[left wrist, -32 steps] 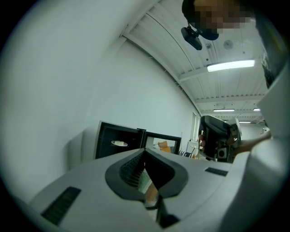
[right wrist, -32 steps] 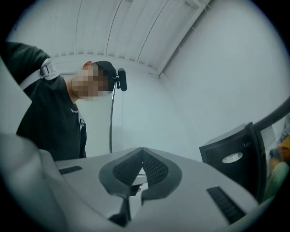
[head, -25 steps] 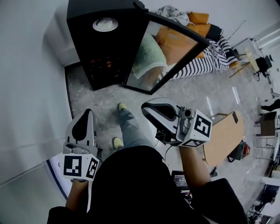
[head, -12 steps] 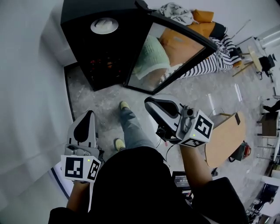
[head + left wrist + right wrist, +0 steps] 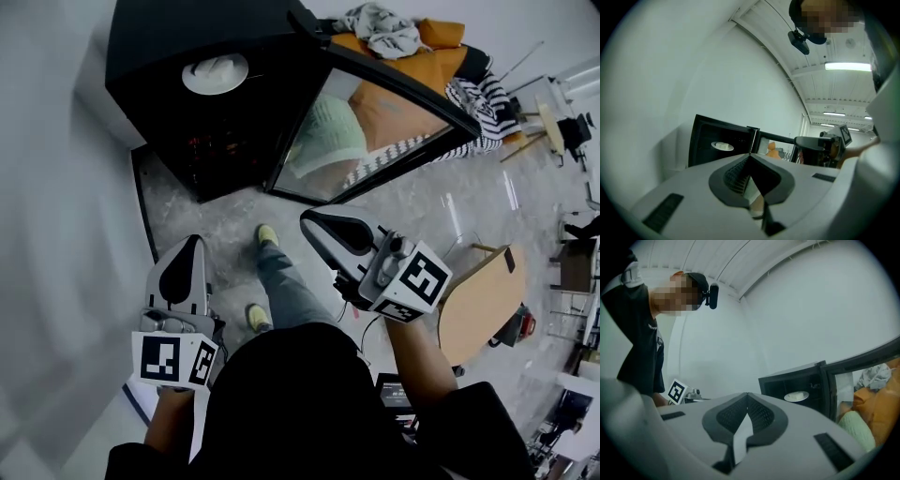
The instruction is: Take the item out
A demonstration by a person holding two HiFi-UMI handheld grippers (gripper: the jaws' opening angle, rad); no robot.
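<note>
A black cabinet (image 5: pixel 178 47) stands against the wall with its glass door (image 5: pixel 370 117) swung open to the right. Inside, on a shelf, sits a white plate (image 5: pixel 215 73) with a pale item on it; the same plate (image 5: pixel 723 146) shows in the left gripper view, and the plate (image 5: pixel 796 396) also shows in the right gripper view. My left gripper (image 5: pixel 193 242) is shut and empty, held low on the left and pointing at the cabinet. My right gripper (image 5: pixel 309 221) is shut and empty too, just short of the open door's lower edge. Both are well apart from the plate.
A pale wall runs along the left. Behind the door lie an orange sofa (image 5: pixel 427 47) and striped cloth (image 5: pixel 478 98). A round wooden table (image 5: pixel 480 298) stands at the right. The person's yellow shoes (image 5: pixel 267 234) are on the grey floor before the cabinet.
Both grippers and the person have moved toward the cabinet, which now looms larger and closer. The right gripper has swung a little leftward. Both stay shut.
</note>
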